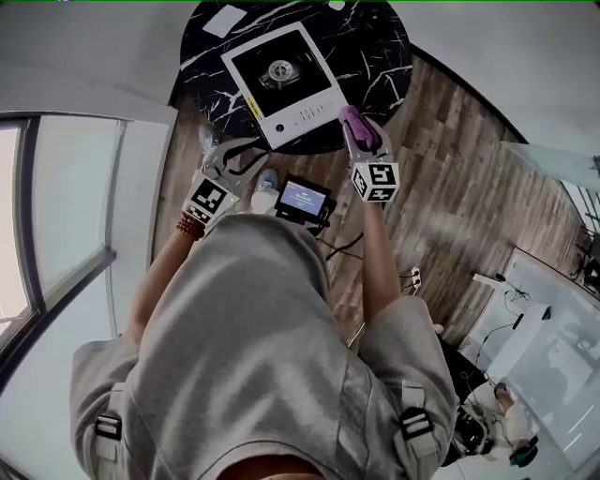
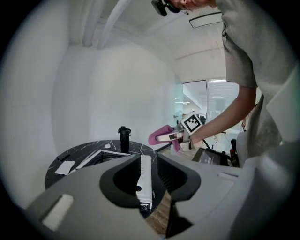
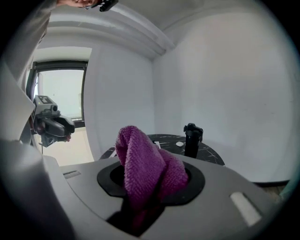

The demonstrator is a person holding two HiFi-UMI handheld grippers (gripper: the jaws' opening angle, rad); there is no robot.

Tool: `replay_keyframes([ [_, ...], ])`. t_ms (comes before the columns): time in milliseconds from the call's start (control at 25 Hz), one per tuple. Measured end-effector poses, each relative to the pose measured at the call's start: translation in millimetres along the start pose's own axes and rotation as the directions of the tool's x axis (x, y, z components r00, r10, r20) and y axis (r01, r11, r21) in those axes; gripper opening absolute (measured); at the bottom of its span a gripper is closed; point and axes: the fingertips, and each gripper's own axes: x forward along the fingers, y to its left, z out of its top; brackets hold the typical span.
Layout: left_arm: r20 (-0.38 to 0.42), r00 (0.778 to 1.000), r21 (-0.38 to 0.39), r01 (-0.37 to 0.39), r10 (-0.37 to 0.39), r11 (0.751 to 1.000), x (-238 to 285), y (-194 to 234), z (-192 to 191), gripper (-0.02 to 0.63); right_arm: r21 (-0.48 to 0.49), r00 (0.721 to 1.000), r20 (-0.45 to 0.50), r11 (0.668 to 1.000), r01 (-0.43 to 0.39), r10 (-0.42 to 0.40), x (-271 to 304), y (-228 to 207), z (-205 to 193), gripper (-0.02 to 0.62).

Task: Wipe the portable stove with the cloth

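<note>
The portable stove (image 1: 281,80), white with a black top and a round burner, lies on a round black marble table (image 1: 380,56). My right gripper (image 1: 359,131) hovers at the table's near edge, just right of the stove, shut on a purple cloth (image 1: 354,119). In the right gripper view the cloth (image 3: 149,169) bulges up out of the jaws. My left gripper (image 1: 242,155) hangs open below the stove's near left corner with nothing between its jaws. The stove's white front edge (image 2: 145,180) shows through the gap of the left gripper (image 2: 147,164).
A black bottle (image 2: 124,139) stands on the table's far side, and a white card (image 1: 223,21) lies near the back edge. A small screen device (image 1: 302,199) sits on the wooden floor by the person's feet. A glass wall runs along the left.
</note>
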Motion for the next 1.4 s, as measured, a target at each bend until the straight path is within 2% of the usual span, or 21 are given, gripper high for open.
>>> replay_keyframes([
  [120, -0.028, 0.999, 0.005, 0.021, -0.021, 1.0, 18.9, 6.5, -37.1, 0.098, 0.031, 0.997, -0.069, 0.999, 0.035, -0.032, 27.7, -27.0, -27.4, 0.173],
  [280, -0.095, 0.994, -0.039, 0.04, -0.044, 0.998, 41.9, 25.2, -76.9, 0.121, 0.036, 0.985, -0.168, 0.998, 0.052, -0.045, 64.1, -46.8, -56.1, 0.173],
  [560, -0.192, 0.978, -0.035, 0.076, -0.081, 0.996, 69.3, 47.5, -111.4, 0.187, 0.029, 0.968, -0.251, 0.999, 0.037, -0.029, 101.5, -56.0, -64.3, 0.173],
  [640, -0.217, 0.971, -0.032, 0.091, -0.095, 0.995, 75.1, 45.0, -119.8, 0.204, 0.036, 0.964, -0.266, 0.999, 0.022, -0.012, 108.7, -55.6, -67.7, 0.173],
  [800, -0.268, 0.956, -0.036, 0.113, -0.118, 0.993, 81.6, 38.5, -134.7, 0.231, -0.01, 0.939, -0.342, 0.999, -0.051, 0.045, 117.3, -37.9, -86.9, 0.166],
  [920, -0.302, 0.944, -0.031, 0.131, -0.134, 0.991, 85.0, 34.0, -145.6, 0.252, 0.005, 0.937, -0.345, 0.998, -0.055, 0.053, 119.4, -36.5, -89.7, 0.161],
  [1120, -0.314, 0.94, -0.025, 0.134, -0.135, 0.991, 89.3, 29.7, -153.4, 0.287, -0.002, 0.925, -0.373, 0.997, -0.078, 0.072, 118.6, -34.7, -92.5, 0.158],
  [1240, -0.314, 0.941, -0.019, 0.125, -0.124, 0.992, 89.2, 31.2, -154.5, 0.285, 0.004, 0.93, -0.363, 0.998, -0.069, 0.065, 119.4, -32.7, -90.8, 0.155],
  [1400, -0.323, 0.94, -0.002, 0.112, -0.107, 0.994, 90.9, 29.8, -156.5, 0.279, -0.038, 0.931, -0.362, 0.998, -0.059, 0.041, 116.7, -27.3, -91.6, 0.15],
])
